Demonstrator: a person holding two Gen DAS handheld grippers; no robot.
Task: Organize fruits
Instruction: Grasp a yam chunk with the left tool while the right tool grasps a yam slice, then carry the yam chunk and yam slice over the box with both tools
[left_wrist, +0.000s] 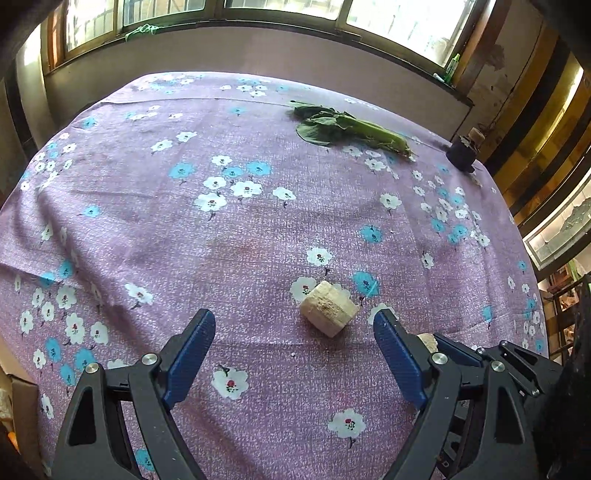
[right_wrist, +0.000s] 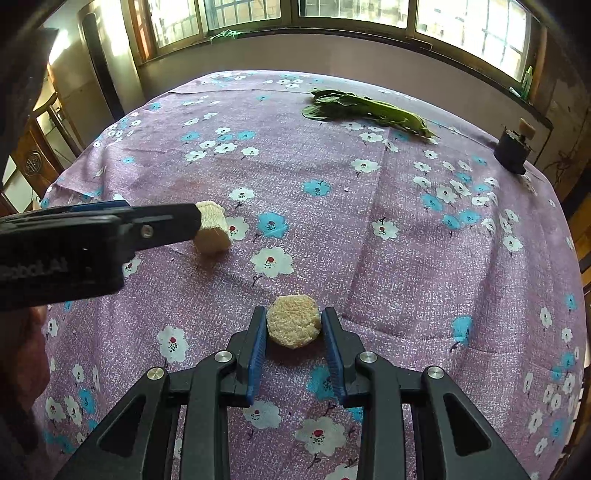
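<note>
A pale beige chunky piece (left_wrist: 328, 308) lies on the purple flowered cloth (left_wrist: 184, 240), just ahead of my left gripper (left_wrist: 294, 325), which is open and empty. The same piece (right_wrist: 212, 227) shows in the right wrist view at the left gripper's tip (right_wrist: 192, 221). A second beige piece (right_wrist: 293, 320) sits between the blue pads of my right gripper (right_wrist: 294, 325), which is closed around it on the cloth. Its edge peeks out behind the left gripper's right finger (left_wrist: 426, 339).
A bunch of green leafy vegetable (left_wrist: 351, 127) lies at the far side of the table, also in the right wrist view (right_wrist: 365, 109). A dark small jar (right_wrist: 513, 146) stands at the far right corner. Windows and a wall sit behind the table.
</note>
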